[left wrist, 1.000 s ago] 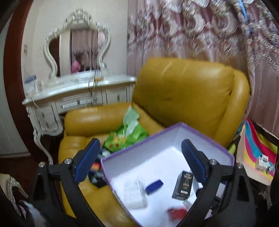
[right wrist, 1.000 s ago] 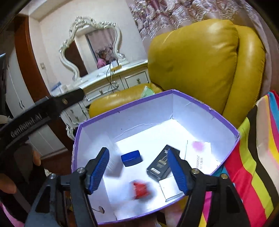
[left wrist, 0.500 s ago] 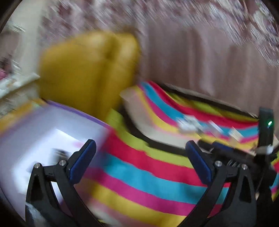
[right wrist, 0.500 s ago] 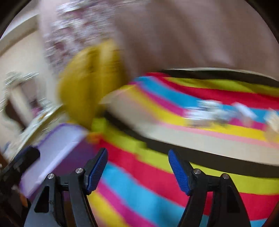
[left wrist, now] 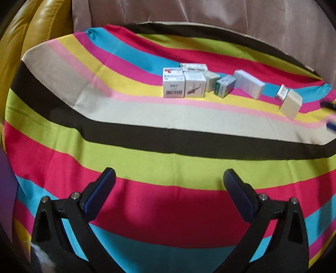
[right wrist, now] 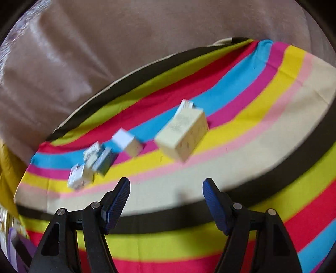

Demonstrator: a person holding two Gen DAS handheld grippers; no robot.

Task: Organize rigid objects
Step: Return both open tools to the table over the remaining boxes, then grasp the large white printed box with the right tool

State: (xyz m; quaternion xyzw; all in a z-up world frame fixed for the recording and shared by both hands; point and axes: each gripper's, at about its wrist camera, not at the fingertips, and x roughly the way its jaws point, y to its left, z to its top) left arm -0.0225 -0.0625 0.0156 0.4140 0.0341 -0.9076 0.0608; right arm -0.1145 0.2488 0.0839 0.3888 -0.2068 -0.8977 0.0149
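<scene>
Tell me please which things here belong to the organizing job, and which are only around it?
For the job:
- cluster of small white boxes
- green-and-white box
- long white box
- cream box, nearest the right gripper
- left gripper, open and empty, as is the right

Only around:
- striped cloth
- yellow armchair
- curtain

Striped multicolour cloth covers the flat surface: bands of red, lime, black, beige, pink, yellow, magenta, blue. Dusty-pink fabric curtain hangs behind its far edge. Mustard-yellow leather armchair sits at far left, just beside the cloth. Right wrist view is motion-blurred.
</scene>
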